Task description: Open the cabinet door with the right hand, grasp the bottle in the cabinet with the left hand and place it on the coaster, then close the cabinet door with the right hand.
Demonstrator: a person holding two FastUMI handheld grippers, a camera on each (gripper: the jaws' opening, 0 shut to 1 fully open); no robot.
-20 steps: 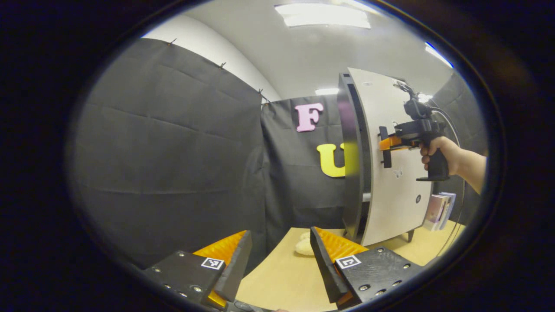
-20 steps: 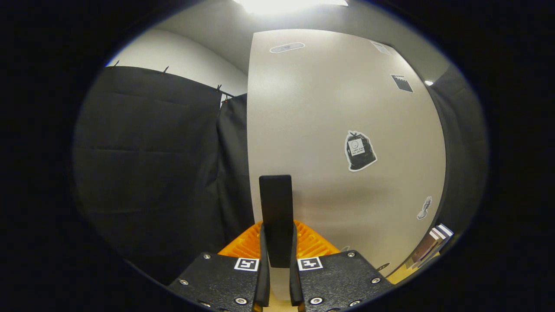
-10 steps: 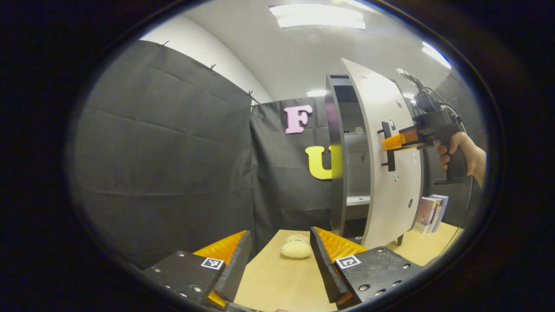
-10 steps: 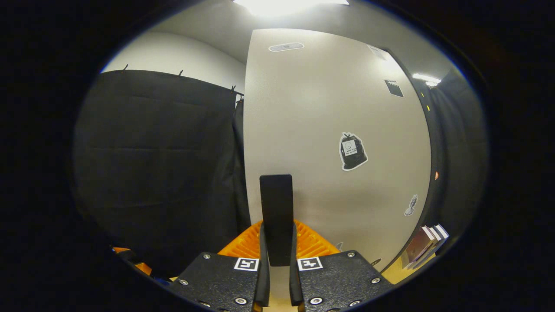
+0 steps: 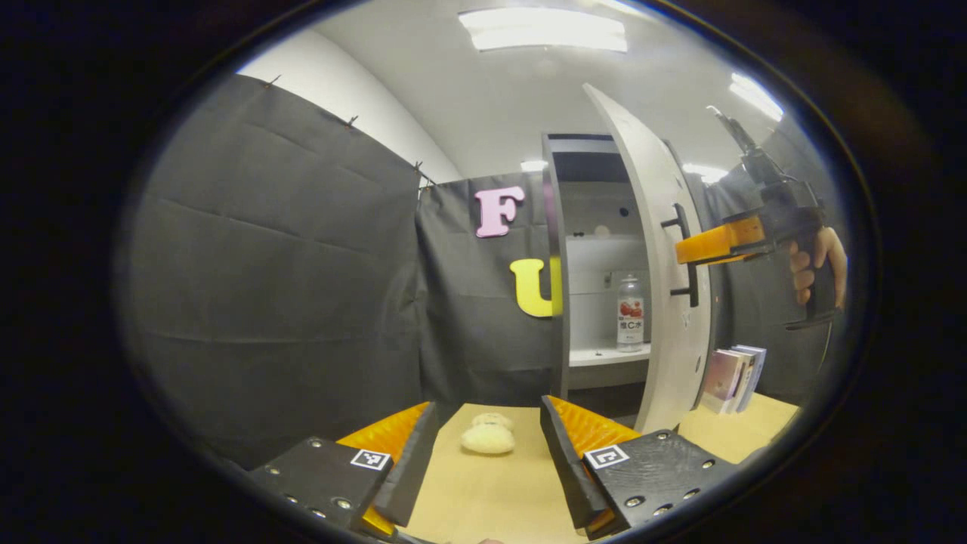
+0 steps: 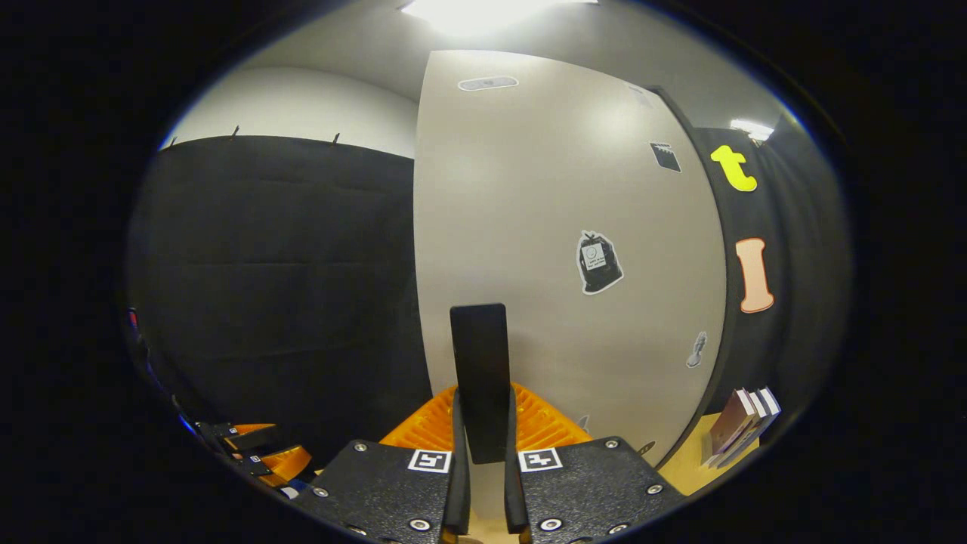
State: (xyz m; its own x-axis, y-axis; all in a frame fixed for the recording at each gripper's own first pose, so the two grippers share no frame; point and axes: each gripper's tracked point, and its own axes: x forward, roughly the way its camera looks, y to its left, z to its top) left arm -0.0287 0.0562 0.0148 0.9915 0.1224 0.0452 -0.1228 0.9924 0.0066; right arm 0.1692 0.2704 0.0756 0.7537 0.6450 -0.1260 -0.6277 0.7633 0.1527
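I count one bottle (image 5: 630, 313), upright on the cabinet shelf (image 5: 604, 355), long axis vertical, cap up. One cabinet door (image 5: 665, 287) stands swung wide. My right hand-held gripper (image 6: 483, 453) is clenched on the single black door handle (image 6: 480, 378). My left hand-held gripper (image 5: 483, 461) hangs released over the wooden table (image 5: 491, 499), where one pale fluffy coaster (image 5: 488, 438) lies. A few books (image 5: 729, 376) lean beside the cabinet; black cloth walls the booth.

Bottle (image 5: 630, 313) stands in cabinet (image 5: 597, 257), behind door (image 5: 665, 272).
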